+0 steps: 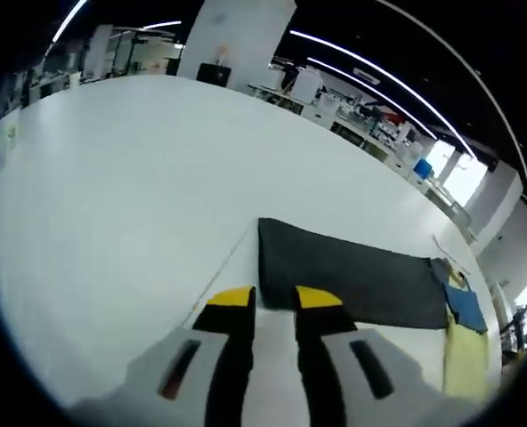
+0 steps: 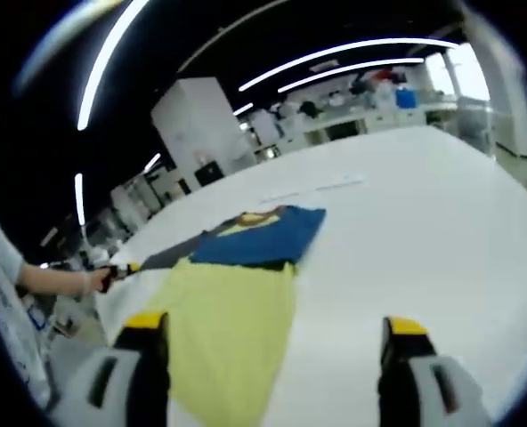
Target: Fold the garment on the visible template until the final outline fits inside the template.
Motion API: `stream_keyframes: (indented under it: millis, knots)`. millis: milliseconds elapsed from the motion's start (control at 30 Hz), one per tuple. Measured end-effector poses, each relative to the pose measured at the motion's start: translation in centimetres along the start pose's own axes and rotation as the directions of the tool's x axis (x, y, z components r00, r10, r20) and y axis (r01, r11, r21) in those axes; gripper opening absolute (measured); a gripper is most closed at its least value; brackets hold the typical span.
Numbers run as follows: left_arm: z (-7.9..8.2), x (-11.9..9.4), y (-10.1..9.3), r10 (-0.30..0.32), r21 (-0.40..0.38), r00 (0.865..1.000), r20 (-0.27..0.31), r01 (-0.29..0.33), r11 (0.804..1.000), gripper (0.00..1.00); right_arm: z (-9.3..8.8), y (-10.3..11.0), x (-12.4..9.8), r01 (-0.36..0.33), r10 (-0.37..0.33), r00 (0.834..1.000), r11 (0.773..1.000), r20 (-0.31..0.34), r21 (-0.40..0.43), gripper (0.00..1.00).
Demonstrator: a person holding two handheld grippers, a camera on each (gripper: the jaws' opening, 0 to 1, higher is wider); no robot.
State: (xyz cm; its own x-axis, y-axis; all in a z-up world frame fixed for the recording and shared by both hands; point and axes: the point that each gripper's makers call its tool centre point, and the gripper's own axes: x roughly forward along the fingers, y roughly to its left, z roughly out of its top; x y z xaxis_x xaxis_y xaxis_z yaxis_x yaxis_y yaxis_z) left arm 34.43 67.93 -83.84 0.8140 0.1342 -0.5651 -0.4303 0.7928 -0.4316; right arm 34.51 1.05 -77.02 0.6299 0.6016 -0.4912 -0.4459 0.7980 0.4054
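Lying flat on a wide white table, the garment shows a yellow body, a blue upper part and a dark grey panel. In the left gripper view the dark grey panel has a straight near edge just ahead of the left gripper, whose yellow-tipped jaws stand a narrow gap apart and hold nothing. Bare table runs far to the left and beyond the cloth. In the right gripper view the right gripper has its jaws spread wide, the yellow cloth reaching down between them; contact cannot be told. Open table lies to the right. A thin line crosses the table beyond the garment. The person's hand appears at the left. Garment's lower hem is cut off.
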Motion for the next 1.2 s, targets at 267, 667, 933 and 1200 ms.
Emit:
stream_keyframes:
  millis: [267, 667, 933, 1200]
  knots:
    - [0.5, 0.4, -0.2, -0.003, -0.058, 1.0, 0.009, 0.004, 0.998, 0.0, -0.2, 0.2, -0.2, 0.002, -0.002, 1.0, 1.0, -0.003, -0.006, 0.99]
    - [3.8, -0.3, -9.3, -0.254, 0.056, 0.965, 0.066, 0.251, 0.966, 0.0, 0.1, 0.5, 0.2, -0.025, 0.025, 1.0, 1.0, 0.006, -0.003, 0.99]
    - [3.4, 0.0, -15.7, -0.364, 0.084, 0.93, 0.049, 0.359, 0.929, 0.0, 0.6, 1.3, 0.9, -0.049, 0.049, 0.999, 0.999, 0.012, -0.02, 0.99]
    - [2.0, 0.3, -22.3, -0.461, 0.129, 0.888, -0.003, 0.457, 0.88, 0.0, 0.7, 1.6, 1.4, -0.062, 0.062, 0.998, 0.998, 0.013, -0.024, 0.99]
